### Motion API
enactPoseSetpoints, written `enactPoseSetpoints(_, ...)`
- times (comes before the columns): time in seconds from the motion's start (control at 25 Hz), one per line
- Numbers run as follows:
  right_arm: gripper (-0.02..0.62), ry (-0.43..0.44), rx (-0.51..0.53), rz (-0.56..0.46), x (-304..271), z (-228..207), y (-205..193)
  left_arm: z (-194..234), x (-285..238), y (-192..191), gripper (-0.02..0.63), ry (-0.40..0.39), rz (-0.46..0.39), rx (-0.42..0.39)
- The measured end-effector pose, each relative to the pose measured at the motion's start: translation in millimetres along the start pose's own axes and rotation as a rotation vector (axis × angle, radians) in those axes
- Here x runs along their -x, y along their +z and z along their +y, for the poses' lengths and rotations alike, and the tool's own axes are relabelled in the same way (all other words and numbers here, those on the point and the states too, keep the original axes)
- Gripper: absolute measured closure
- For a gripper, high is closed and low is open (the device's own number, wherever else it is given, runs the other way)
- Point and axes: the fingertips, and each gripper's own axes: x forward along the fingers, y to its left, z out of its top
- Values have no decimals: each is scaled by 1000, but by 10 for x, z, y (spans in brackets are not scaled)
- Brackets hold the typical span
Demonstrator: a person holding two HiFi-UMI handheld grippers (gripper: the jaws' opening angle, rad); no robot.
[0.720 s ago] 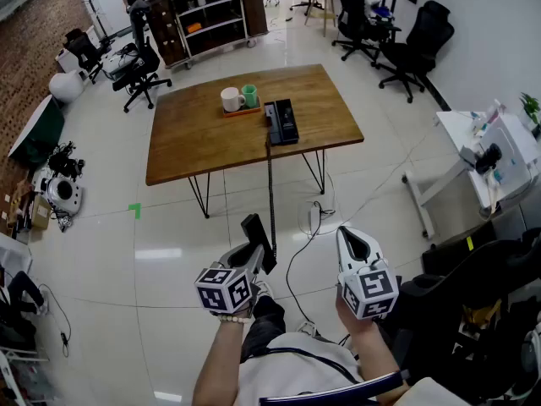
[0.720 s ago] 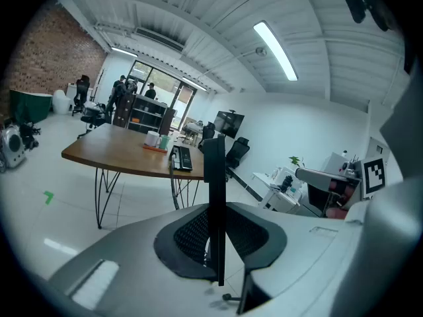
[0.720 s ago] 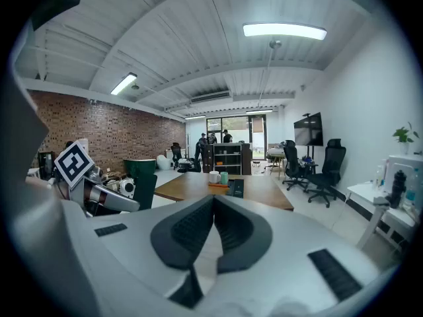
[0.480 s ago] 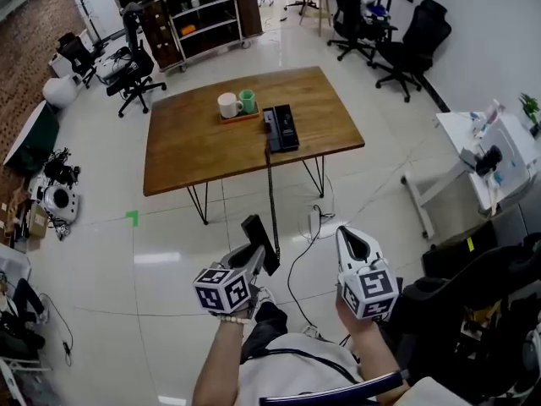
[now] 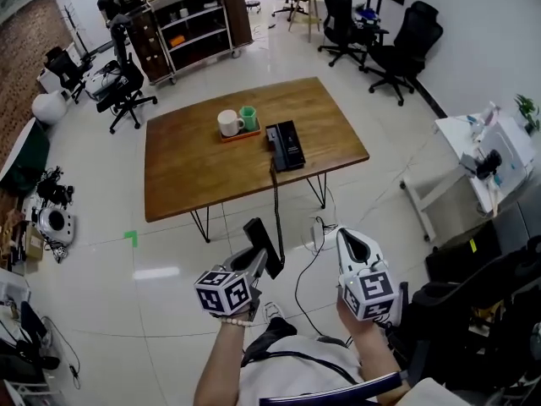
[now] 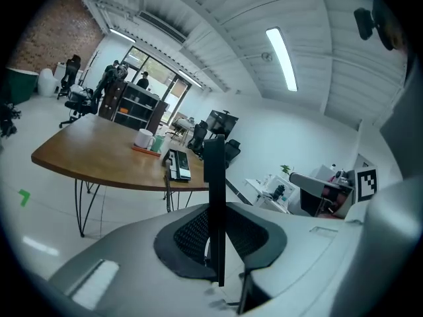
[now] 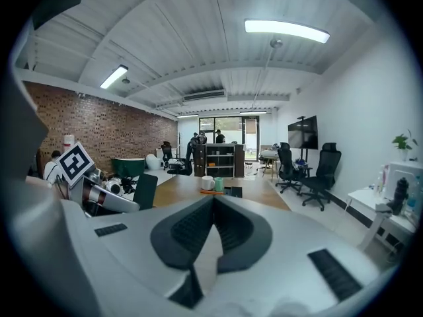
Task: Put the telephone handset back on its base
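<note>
The black telephone handset (image 5: 263,244) stands upright in my left gripper (image 5: 254,262), whose jaws are shut on its lower part. In the left gripper view the handset (image 6: 214,197) shows edge-on, squeezed between the dark pads. Its cord (image 5: 274,200) runs down from the black phone base (image 5: 285,145), which lies on the wooden table (image 5: 194,163) well ahead of both grippers. My right gripper (image 5: 350,238) hangs beside the left one, shut and with nothing in it. From the right gripper view the phone base (image 7: 232,191) lies straight ahead beyond the touching jaws.
A white mug (image 5: 229,123) and a green cup (image 5: 248,117) stand on a small tray left of the base. Office chairs (image 5: 397,53) stand behind the table on the right, a shelf unit (image 5: 182,25) at the back, a white desk (image 5: 482,155) at the right.
The table and the phone base have slid slightly lower and nearer in the head view. The left gripper still holds the handset; both grippers keep their pose.
</note>
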Motion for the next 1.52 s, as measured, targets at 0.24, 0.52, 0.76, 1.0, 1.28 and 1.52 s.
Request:
enactPoseSetpoints(0.24,589,-20,5,-8,-208,157,94,213,-77,213,535,-57,1,5)
enactPoseSetpoints(0.52,591,-40,-6,3,-285,205,106,339,-121,355,535,-94,-1,19)
enactPoseSetpoints(0.76,591,-34,-12,12,-439,252,85,412,-295,384,535,-207,17,59)
enactPoseSetpoints(1.0,590,-33,-18,6,-636,225,144,532,-490,461,535,-247,50,93)
enactPoseSetpoints(1.28,589,-31,-30,7,-951,132,184,620,-745,632,535,-293,70,117)
enactPoseSetpoints(1.52,591,-34,-53,16,-1224,-6,192,784,-1074,799,535,-337,91,174)
